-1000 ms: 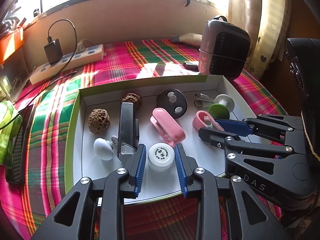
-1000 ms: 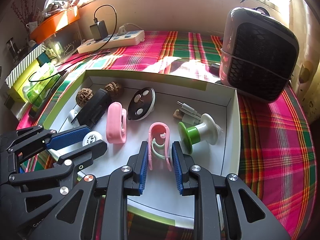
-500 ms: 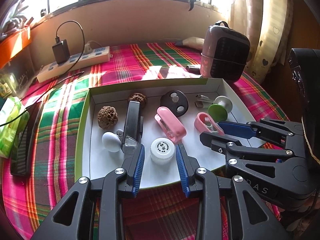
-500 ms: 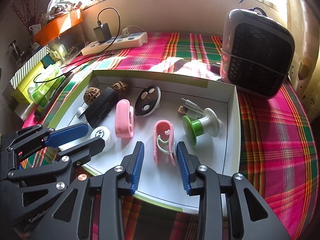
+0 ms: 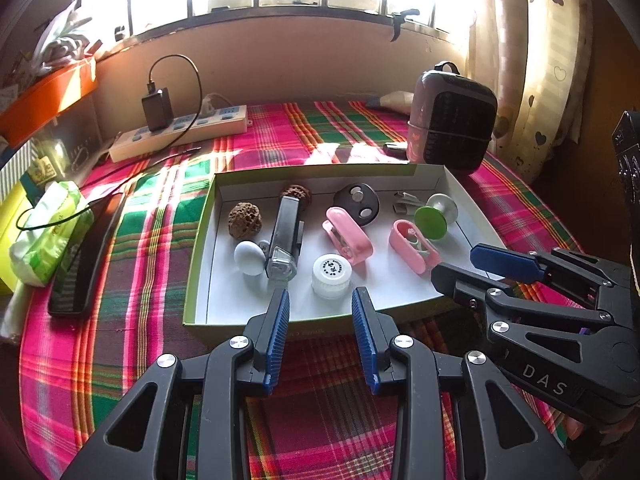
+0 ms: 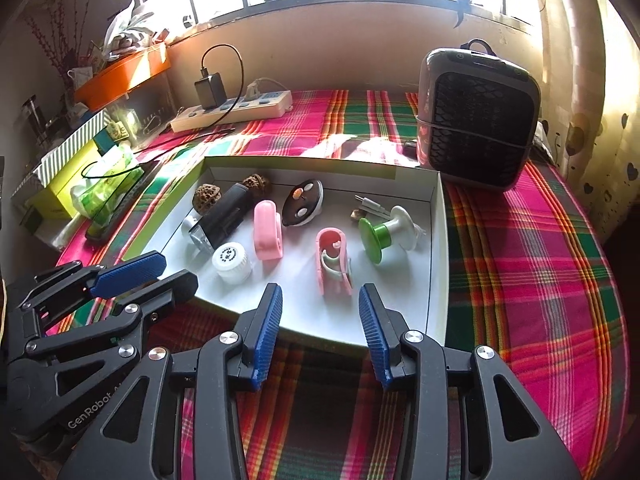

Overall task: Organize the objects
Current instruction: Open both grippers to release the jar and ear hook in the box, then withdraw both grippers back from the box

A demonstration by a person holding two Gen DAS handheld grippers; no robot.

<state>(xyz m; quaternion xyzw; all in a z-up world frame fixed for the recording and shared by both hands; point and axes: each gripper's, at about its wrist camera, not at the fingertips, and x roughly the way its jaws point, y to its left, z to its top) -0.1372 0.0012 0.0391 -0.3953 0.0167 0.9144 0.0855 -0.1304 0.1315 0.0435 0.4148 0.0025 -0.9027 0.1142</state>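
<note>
Shallow cardboard tray (image 5: 202,240) of small things on the plaid-covered bench.

Inside the tray I see a ribbed white cap (image 5: 331,276) near its front wall, a glossy pink clip (image 6: 334,266) lying front-to-back, and knobbly walnuts at the back. My left gripper (image 5: 320,312) and right gripper (image 6: 320,312) hover at the front wall, jaws apart, empty.

- Left wrist view: near edge, left of centre, facing the far window across the box (image 5: 202,236).
- Right wrist view: near edge, further right, same heading.
- Shared: box, heater (image 6: 478,120), power strip (image 5: 180,134).
</note>
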